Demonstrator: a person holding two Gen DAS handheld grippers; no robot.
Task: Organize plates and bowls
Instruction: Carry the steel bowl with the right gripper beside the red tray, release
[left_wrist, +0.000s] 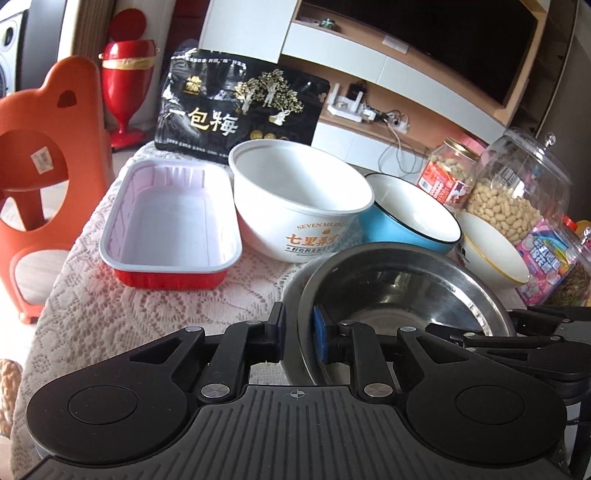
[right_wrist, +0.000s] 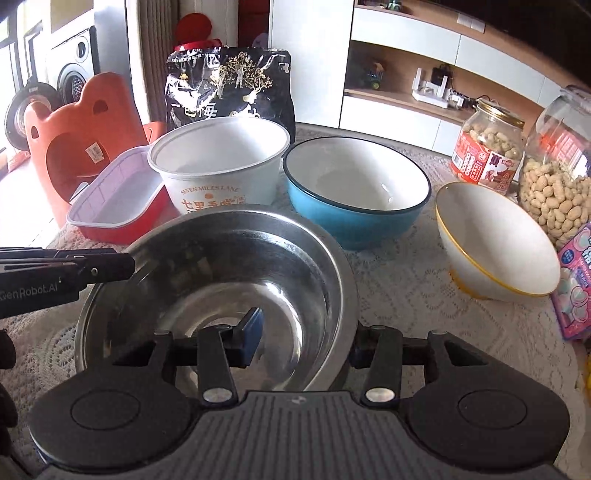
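A steel bowl (left_wrist: 402, 291) (right_wrist: 229, 280) sits nearest me on the lace cloth. My left gripper (left_wrist: 299, 336) is shut on its left rim, one finger inside and one outside. My right gripper (right_wrist: 306, 339) straddles its right rim, jaws well apart, one finger inside and one outside; whether the pads touch the rim is unclear. Behind stand a white paper bowl (left_wrist: 299, 206) (right_wrist: 221, 162), a blue bowl (left_wrist: 410, 214) (right_wrist: 354, 192), a white gold-rimmed bowl (left_wrist: 491, 251) (right_wrist: 495, 240) and a red rectangular tray (left_wrist: 170, 225) (right_wrist: 114, 199).
A black snack bag (left_wrist: 236, 110) (right_wrist: 229, 85) stands behind the bowls. Peanut jars (left_wrist: 517, 188) (right_wrist: 487, 147) and a pink candy pack (right_wrist: 576, 280) crowd the right side. An orange plastic chair (left_wrist: 40, 177) (right_wrist: 81, 136) stands off the table's left edge.
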